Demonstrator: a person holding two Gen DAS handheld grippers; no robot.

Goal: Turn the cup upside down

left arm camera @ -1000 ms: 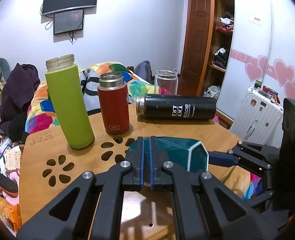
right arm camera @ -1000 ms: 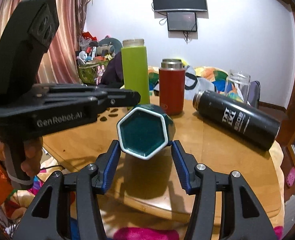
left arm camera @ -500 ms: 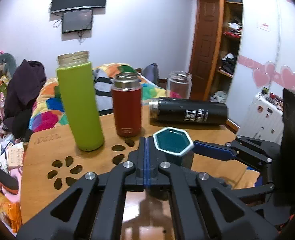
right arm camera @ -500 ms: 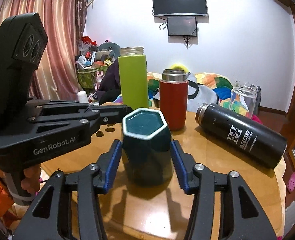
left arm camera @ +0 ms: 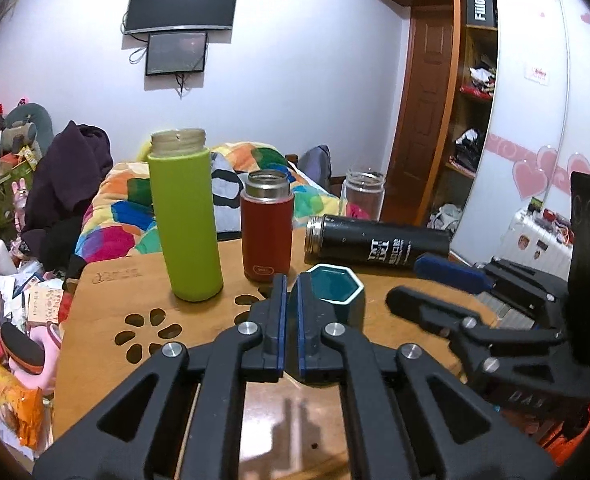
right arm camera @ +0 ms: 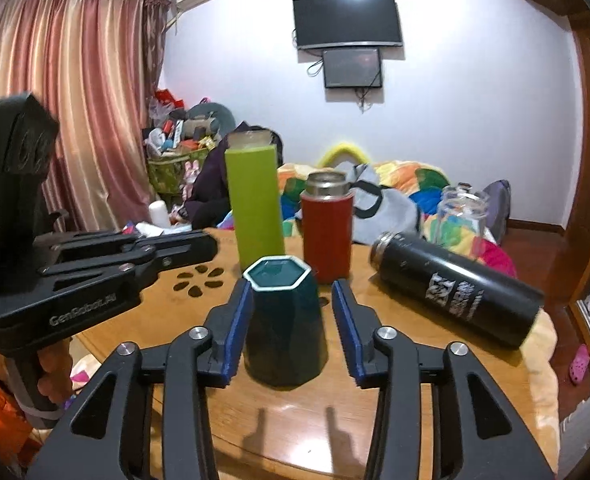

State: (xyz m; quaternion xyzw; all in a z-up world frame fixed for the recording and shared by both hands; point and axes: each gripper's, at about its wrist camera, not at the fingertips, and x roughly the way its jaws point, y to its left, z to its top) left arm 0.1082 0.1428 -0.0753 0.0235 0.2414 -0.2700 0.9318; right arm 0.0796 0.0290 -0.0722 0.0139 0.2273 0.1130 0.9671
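Observation:
A dark teal hexagonal cup (right arm camera: 285, 330) with a white rim stands on the wooden table (right arm camera: 415, 392), its open mouth up. My right gripper (right arm camera: 293, 324) is open, one finger on each side of the cup with small gaps. The cup also shows in the left wrist view (left arm camera: 337, 294), just right of my left gripper (left arm camera: 290, 312), which is shut and empty. The right gripper (left arm camera: 447, 292) shows at the right of the left wrist view, and the left gripper (right arm camera: 199, 246) shows at the left of the right wrist view.
A tall green bottle (right arm camera: 255, 210), a red flask (right arm camera: 327, 230) and a glass jar (right arm camera: 461, 214) stand behind the cup. A black flask (right arm camera: 455, 292) lies on its side to the right. Flower-shaped cutouts (left arm camera: 147, 334) pierce the table at left. A bed with a colourful quilt (left arm camera: 123, 212) lies beyond.
The cup went from lying tilted in the right gripper to standing mouth up on the table. The right gripper's fingers have opened off it. The left gripper stayed shut.

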